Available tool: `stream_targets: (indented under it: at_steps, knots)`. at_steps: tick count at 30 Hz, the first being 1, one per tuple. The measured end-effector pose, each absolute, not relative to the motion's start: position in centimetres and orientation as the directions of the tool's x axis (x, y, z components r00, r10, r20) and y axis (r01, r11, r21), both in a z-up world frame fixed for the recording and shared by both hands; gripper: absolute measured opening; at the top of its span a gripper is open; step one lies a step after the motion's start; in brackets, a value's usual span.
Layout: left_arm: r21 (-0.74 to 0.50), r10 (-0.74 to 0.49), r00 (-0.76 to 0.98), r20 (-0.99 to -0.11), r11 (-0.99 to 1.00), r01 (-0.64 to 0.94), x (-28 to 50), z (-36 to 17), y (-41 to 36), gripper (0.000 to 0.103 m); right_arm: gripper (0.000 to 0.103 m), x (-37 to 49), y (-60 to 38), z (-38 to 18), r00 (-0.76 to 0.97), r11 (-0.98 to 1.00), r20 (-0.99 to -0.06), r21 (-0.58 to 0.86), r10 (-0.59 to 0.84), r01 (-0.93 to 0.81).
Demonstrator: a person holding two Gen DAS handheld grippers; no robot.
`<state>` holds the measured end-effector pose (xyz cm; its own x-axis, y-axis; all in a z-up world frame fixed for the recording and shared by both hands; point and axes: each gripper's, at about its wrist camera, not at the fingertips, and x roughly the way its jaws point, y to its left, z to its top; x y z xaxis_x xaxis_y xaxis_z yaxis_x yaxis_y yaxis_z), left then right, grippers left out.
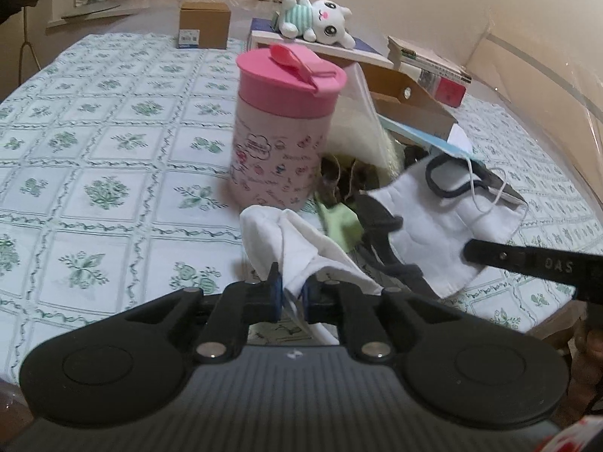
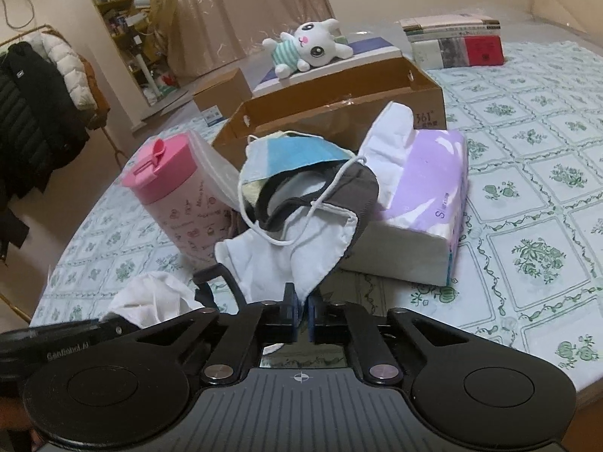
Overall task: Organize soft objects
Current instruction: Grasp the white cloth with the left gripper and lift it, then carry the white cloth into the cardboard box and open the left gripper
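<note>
Both my tongs are pinched down on cloth right now. The left tongs (image 1: 289, 290) have their blue pads squeezed onto a fold of the small white cloth (image 1: 277, 239), which bunches up just past the tips and drapes back toward me. The right tongs (image 2: 300, 314) are clamped narrow on the bottom corner of the white face mask (image 2: 301, 252), and that mask hangs up and away from the tips with its ear loop flopped over it.

Progress-wise, I'd call this barely started. Nothing soft looks sorted yet. Right behind the white mask there's still a heap: a dark grey mask (image 2: 339, 188) lying on top of it, and a blue mask (image 2: 294, 152) over that one, all leaning against the tissue pack (image 2: 422, 203). The open cardboard box (image 2: 339, 103) sits just behind the pile and looks like the obvious place to drop things, though I can't see inside it. The plush bunny (image 2: 309, 51) is lying on a flat white-and-blue box (image 2: 373, 51) further back, well away from both tongs.

The pink tumbler (image 1: 282, 128) stands just beyond the white cloth on the tabletop (image 1: 113, 150), near enough that I'd guess it could get bumped.
</note>
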<state>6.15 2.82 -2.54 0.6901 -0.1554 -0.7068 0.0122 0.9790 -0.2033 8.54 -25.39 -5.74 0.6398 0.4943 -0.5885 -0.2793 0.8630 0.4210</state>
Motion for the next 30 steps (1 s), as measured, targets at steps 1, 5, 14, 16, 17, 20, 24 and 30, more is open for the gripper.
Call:
stream_targets:
  at_steps: [1,5,14,16,17,20,24,30]
  knots:
    - [-0.204,-0.155,0.693,-0.704,0.979,0.012,5.9,-2.3,2.9,0.008,0.003,8.1,-25.4,-5.5,0.643,0.865,-0.588,0.412,0.492,-0.286]
    - [-0.204,-0.158,0.705,-0.692,0.979,0.019,5.1,-1.4,3.0,0.008,0.003,6.3,-25.8,-4.7,0.652,0.88,-0.595,0.375,0.47,-0.292]
    - [-0.203,-0.167,0.733,-0.66,0.978,0.041,3.7,0.3,2.8,0.008,0.003,3.1,-28.0,-2.6,0.692,0.923,-0.612,0.282,0.382,-0.261]
    - [-0.195,-0.165,0.739,-0.653,0.98,0.046,3.5,0.8,2.7,0.008,0.003,2.4,-28.7,-2.4,0.702,0.933,-0.615,0.263,0.359,-0.246]
    - [-0.191,-0.163,0.743,-0.65,0.98,0.048,3.3,0.9,2.7,0.008,0.003,2.1,-29.0,-2.3,0.708,0.938,-0.617,0.251,0.344,-0.238]
    - [-0.181,-0.163,0.751,-0.639,0.982,0.058,3.1,1.6,2.7,0.008,0.003,1.4,-30.1,-2.1,0.728,0.953,-0.616,0.222,0.301,-0.206]
    - [-0.168,-0.17,0.763,-0.624,0.982,0.081,3.1,2.6,2.5,0.008,0.003,0.7,-31.6,-1.6,0.754,0.96,-0.598,0.223,0.273,-0.171]
    - [-0.157,-0.193,0.777,-0.6,0.98,0.122,3.7,4.1,2.2,0.008,0.003,0.6,-32.8,0.2,0.785,0.962,-0.559,0.209,0.266,-0.176]
